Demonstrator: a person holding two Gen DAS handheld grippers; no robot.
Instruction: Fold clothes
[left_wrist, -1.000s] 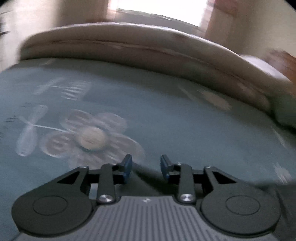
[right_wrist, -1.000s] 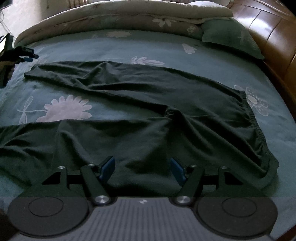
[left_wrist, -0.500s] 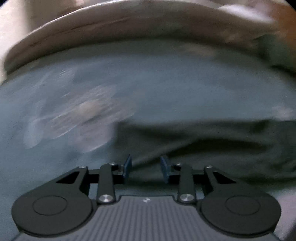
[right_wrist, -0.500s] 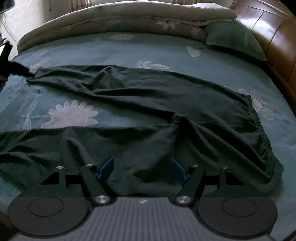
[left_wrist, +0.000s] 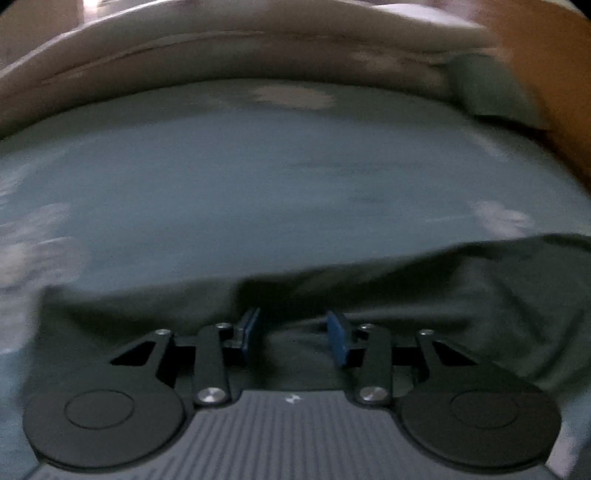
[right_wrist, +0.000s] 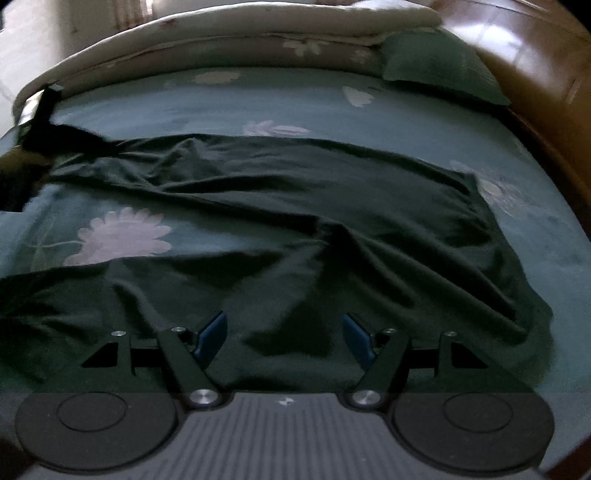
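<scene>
Here my left claw (left_wrist: 291, 334) hangs just above the far leg end of the dark green trousers (right_wrist: 295, 229), its blue pads parted and widening over the last moment, with cloth beneath the gap but nothing pinched. My right claw (right_wrist: 284, 338) is spread wide over the near leg, gripping nothing. The trousers lie flat and wrinkled on the teal flowered bed (right_wrist: 369, 110), stretching away ahead of the right claw, a folded cream quilt (right_wrist: 240, 33) beyond them.
</scene>
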